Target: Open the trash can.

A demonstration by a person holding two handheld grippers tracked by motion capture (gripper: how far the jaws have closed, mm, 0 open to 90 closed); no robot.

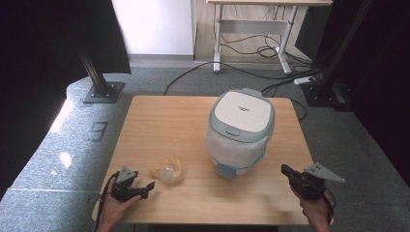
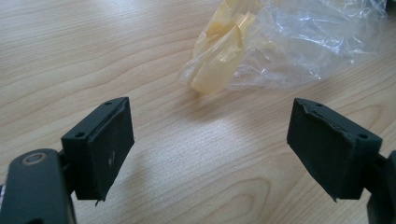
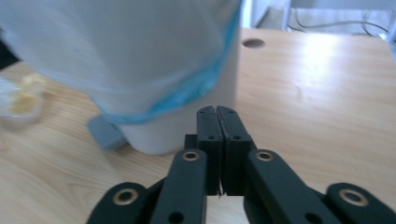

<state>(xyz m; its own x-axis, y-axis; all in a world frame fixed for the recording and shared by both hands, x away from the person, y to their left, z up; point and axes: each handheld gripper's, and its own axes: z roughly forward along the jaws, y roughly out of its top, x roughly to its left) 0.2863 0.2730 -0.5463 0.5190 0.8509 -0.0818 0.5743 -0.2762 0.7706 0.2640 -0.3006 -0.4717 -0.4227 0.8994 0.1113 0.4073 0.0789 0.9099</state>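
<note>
A person stands at the near edge of a wooden desk (image 1: 159, 116) with a pair of tongs in each hand. The left tongs (image 1: 145, 187) rest low at the near left corner, their jaws spread wide with nothing between them; in the left gripper view the two black pads (image 2: 109, 149) frame bare wood. Just beyond them lies a crumpled wad of clear plastic wrap with yellowish tape (image 2: 261, 51), loose on the desk and near the tongs without touching them. The right tongs (image 1: 286, 170) are held above the near right part of the desk, pointing toward the middle; their jaws are pressed flat together with nothing caught between them, as the right gripper view shows plainly (image 3: 217, 112). Right of the desk's centre stands a white and grey-blue rice cooker (image 1: 241, 130), upright with its lid down, its body sheathed in cloudy plastic film with a blue edge running round the lower part. The closed right tongs sit close to the cooker's base but apart from it. Cables trail across the grey floor (image 1: 348, 140) behind the desk.
</note>
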